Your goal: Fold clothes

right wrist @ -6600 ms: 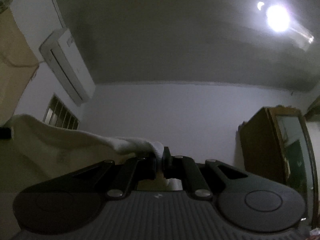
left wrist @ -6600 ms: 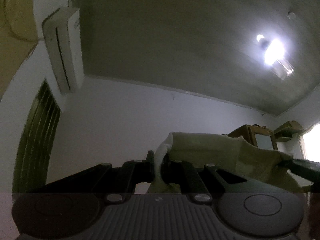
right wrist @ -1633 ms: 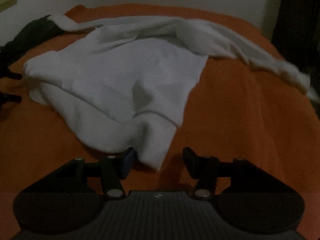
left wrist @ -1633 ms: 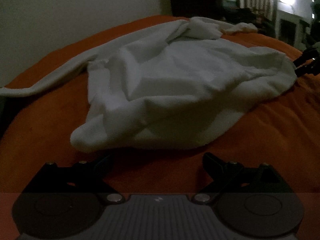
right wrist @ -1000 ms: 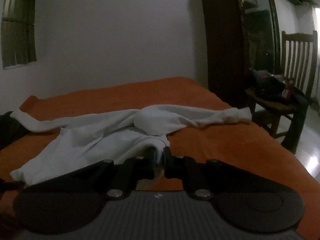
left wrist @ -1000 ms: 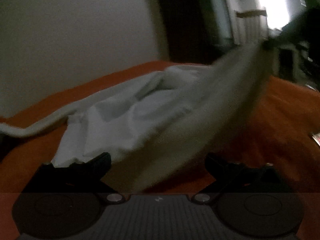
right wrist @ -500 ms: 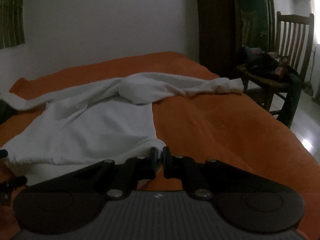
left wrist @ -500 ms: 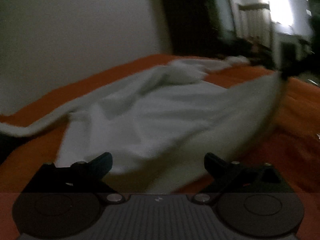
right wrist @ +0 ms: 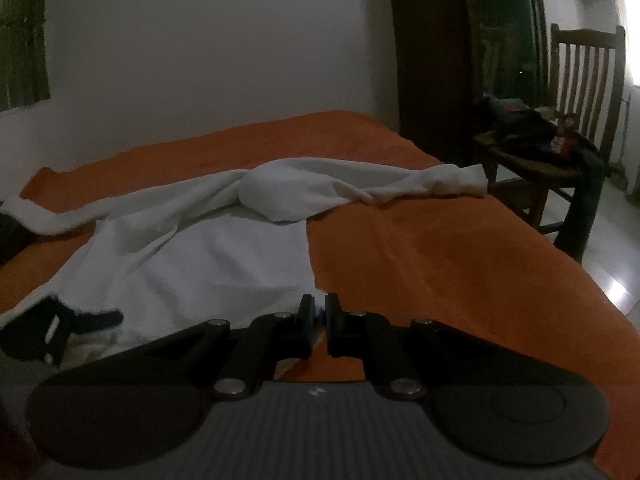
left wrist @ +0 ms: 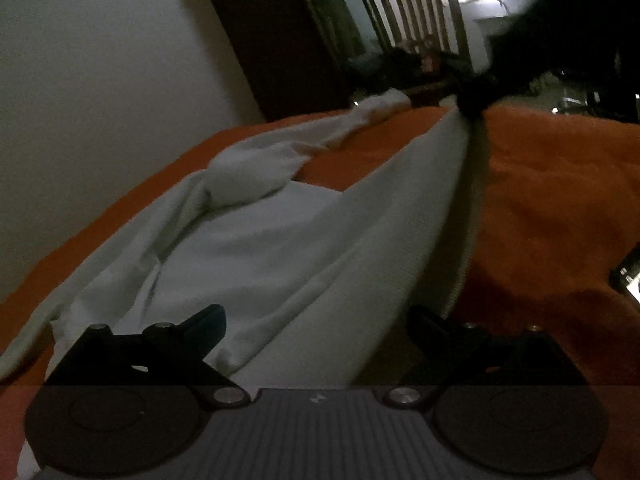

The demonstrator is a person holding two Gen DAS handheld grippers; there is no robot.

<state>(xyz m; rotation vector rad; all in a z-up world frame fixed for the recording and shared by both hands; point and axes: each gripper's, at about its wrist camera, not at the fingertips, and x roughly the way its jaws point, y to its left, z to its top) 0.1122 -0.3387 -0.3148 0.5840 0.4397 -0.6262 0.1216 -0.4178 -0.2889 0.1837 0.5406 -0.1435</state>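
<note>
My right tongs (right wrist: pixel 319 312) are pinched together on the near hem corner of the white garment (right wrist: pixel 208 256); my left tongs (left wrist: pixel 316 320) sit spread wide, cloth lying between them ungripped. Garment lies spread on the orange bedspread (right wrist: pixel 440 256), one sleeve (right wrist: pixel 420 182) trailing toward the far right edge. Beyond: dark wardrobe (right wrist: pixel 432 60), wooden chair (right wrist: pixel 580 80) piled with dark clothes, plain white wall (right wrist: pixel 220 40), dim room.

Black claw (right wrist: pixel 319 309), silver screws, seemingly ribbed grey housing.
</note>
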